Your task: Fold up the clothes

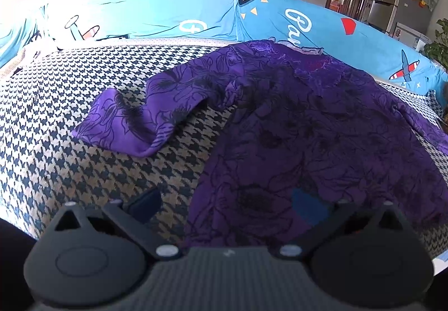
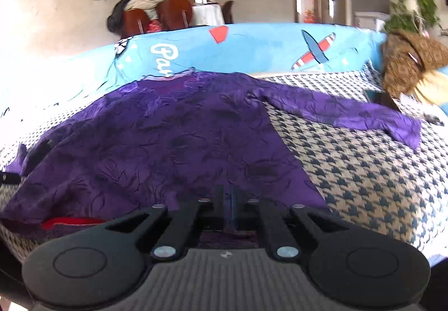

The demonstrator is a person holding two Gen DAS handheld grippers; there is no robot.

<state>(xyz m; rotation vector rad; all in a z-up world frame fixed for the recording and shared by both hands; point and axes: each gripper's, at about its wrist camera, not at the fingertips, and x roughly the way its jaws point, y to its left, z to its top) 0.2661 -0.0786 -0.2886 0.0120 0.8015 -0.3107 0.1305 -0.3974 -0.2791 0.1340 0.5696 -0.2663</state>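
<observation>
Item: sofa seat under a houndstooth cover (image 1: 70, 143), serving as the folding surface and lying beneath and ahead of both tools, its blue printed back cushions (image 1: 173, 11) rising at the far side. Item: purple garment (image 1: 308, 129) with a dark floral line print, crinkled, lying spread flat with its body running away from both tools toward the cushions, neckline at the far end; presumably it is lying opened out like this so that sleeves and sides can be turned inward. Its near hem is hanging over the seat edge just under the tools, and a strip of red (image 2: 72, 222) is showing beneath the hem to the lower left of the right tool. Item: one sleeve (image 1: 131, 120), lying crumpled and partly doubled over, ahead and to the left of the left tool; the opposite sleeve (image 2: 350, 112) is stretching out flatter, ahead and to the right of the right tool. Item: left hand-held gripper (image 1: 224, 201), standing released with its fingers wide apart, one over bare cover and one over cloth, pressing on nothing. Item: right hand-held gripper (image 2: 230, 210), clenched tight at the near hem; purple cloth is lying around and under its tips, so it is likely pinching the hem edge for a lift, though the pinch itself is not clearly visible.
</observation>
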